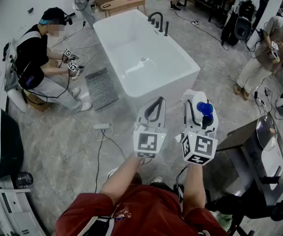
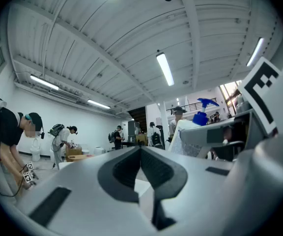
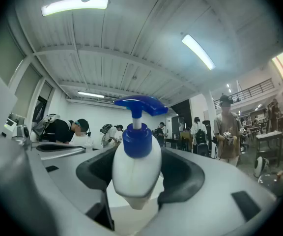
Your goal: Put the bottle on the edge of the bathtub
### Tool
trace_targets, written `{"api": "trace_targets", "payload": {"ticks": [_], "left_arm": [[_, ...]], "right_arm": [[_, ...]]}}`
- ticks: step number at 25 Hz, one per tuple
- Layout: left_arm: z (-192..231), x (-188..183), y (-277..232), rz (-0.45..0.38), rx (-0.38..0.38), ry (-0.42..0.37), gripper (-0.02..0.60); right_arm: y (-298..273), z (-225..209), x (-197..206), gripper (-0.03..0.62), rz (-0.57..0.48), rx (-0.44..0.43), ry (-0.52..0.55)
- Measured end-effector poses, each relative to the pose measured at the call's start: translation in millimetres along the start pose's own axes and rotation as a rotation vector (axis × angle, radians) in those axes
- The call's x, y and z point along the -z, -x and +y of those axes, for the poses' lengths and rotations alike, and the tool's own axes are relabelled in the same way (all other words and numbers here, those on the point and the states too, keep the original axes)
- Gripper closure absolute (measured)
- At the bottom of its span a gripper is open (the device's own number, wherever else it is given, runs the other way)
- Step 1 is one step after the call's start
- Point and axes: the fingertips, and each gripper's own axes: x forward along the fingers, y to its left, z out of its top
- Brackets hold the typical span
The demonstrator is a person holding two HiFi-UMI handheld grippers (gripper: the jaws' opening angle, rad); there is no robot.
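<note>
The person's two forearms reach forward from a red shirt (image 1: 141,215), one gripper in each hand, side by side over the grey floor (image 1: 58,146). The left gripper (image 1: 154,107) has its dark fingers (image 2: 122,171) brought together at the tips, with nothing between them. The right gripper (image 1: 199,113) carries the bottle (image 3: 136,166): a white body with a blue collar and a blue pump head, standing upright between the fingers (image 3: 181,173), which press on both its sides at a wide spread.

The bottle hangs in the air just short of the near end of the white bathtub (image 1: 177,48) and is not on its rim. A black faucet (image 1: 157,19) stands at the tub's far right edge. A grey mat (image 1: 101,87) lies on the floor beside the tub's left wall. Past the mat, a person in a black top (image 1: 36,63) crouches with another pair of grippers. Farther off, a wooden bench (image 1: 124,4) stands beyond the tub, and another person (image 1: 264,58) stands at the right.
</note>
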Motion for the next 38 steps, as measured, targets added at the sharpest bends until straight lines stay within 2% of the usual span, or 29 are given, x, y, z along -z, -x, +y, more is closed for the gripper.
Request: {"api": "trace_targets", "payload": {"ticks": [7, 20, 29, 38], "left_arm": [[21, -37, 33, -0.063, 0.03, -0.018, 0.566], [85, -41, 58, -0.105, 0.076, -0.017, 0.566], [110, -41, 61, -0.115, 0.131, -0.005, 0.566], [124, -32, 44, -0.107, 0.146, 0.018, 0.566]], "right_arm": [[22, 50, -22, 0.319, -0.029, 0.019, 0.025], [10, 111, -21, 0.321, -0.029, 0.08, 0.011], [3, 132, -19, 0.319, -0.031, 0.131, 0.005], [-18, 136, -10, 0.319, -0.011, 0.134, -0.003]]}}
